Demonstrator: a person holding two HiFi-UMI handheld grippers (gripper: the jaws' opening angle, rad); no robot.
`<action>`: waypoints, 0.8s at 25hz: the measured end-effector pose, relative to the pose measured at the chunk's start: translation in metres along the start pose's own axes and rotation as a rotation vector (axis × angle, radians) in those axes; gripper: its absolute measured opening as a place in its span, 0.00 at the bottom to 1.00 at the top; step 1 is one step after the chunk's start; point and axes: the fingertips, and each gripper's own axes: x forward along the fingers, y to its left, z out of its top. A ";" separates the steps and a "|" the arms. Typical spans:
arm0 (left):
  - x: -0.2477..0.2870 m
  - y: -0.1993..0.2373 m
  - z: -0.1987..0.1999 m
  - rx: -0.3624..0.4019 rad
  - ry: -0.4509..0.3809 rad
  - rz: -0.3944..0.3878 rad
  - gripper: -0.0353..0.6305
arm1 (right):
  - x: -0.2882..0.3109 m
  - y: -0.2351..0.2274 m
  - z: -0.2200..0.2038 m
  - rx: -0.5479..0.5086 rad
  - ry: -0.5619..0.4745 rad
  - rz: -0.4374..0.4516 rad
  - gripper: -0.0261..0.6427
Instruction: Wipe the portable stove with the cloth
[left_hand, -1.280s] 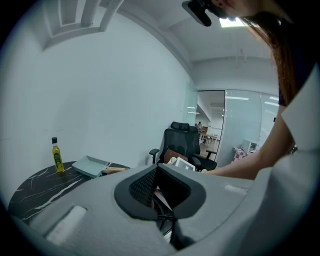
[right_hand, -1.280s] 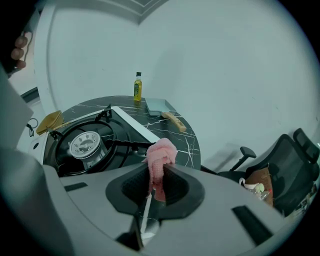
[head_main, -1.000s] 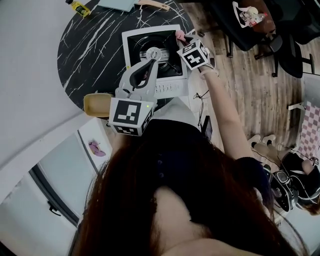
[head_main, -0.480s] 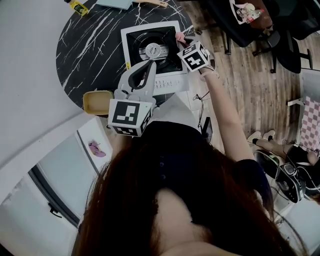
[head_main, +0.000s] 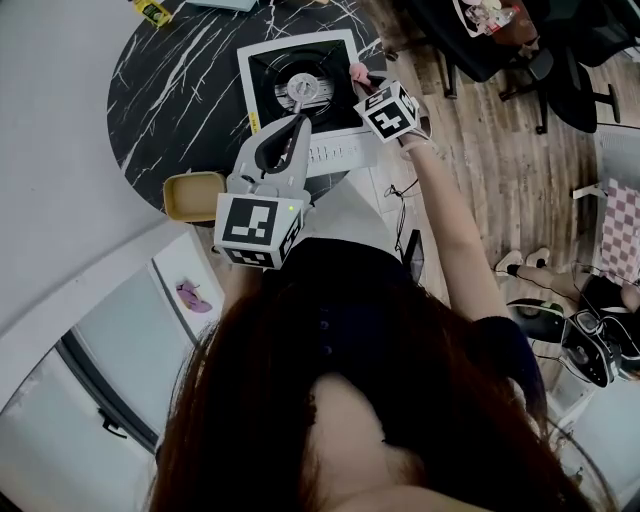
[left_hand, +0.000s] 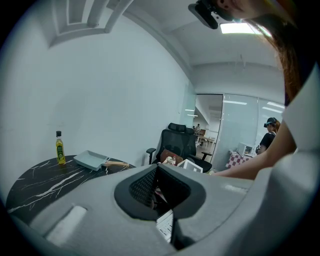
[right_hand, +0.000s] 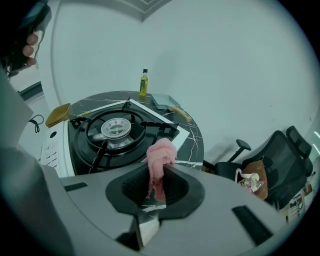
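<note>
The portable stove (head_main: 262, 62), white with a black top and a round burner (head_main: 303, 88), sits on a round black marble table (head_main: 170, 90). My right gripper (head_main: 366, 84) is shut on a pink cloth (head_main: 358, 72) at the stove's right edge. In the right gripper view the cloth (right_hand: 161, 152) sticks up from between the jaws of the right gripper (right_hand: 159, 172), just beside the stove (right_hand: 150, 125). My left gripper (head_main: 299, 124) hovers over the stove's near white front panel, jaws together with nothing in them. In the left gripper view the left gripper (left_hand: 157, 187) looks past the table.
A yellow oil bottle (head_main: 155, 12) and a pale tray with a wooden handle (right_hand: 162, 101) stand at the table's far side. A tan dish (head_main: 193, 195) lies at the near left rim. Black office chairs (head_main: 500, 50) stand on the wood floor to the right.
The cloth in my right gripper has slid a little along the stove's right edge towards me. The left gripper has drawn back slightly from the burner.
</note>
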 end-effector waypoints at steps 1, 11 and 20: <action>-0.002 -0.001 -0.001 0.000 -0.001 -0.001 0.07 | -0.001 0.002 -0.002 -0.001 0.003 0.000 0.12; -0.016 -0.005 -0.003 -0.003 -0.014 -0.019 0.07 | -0.011 0.016 -0.014 -0.004 0.021 -0.005 0.12; -0.025 -0.011 -0.006 -0.001 -0.025 -0.042 0.07 | -0.018 0.026 -0.023 -0.013 0.038 -0.008 0.12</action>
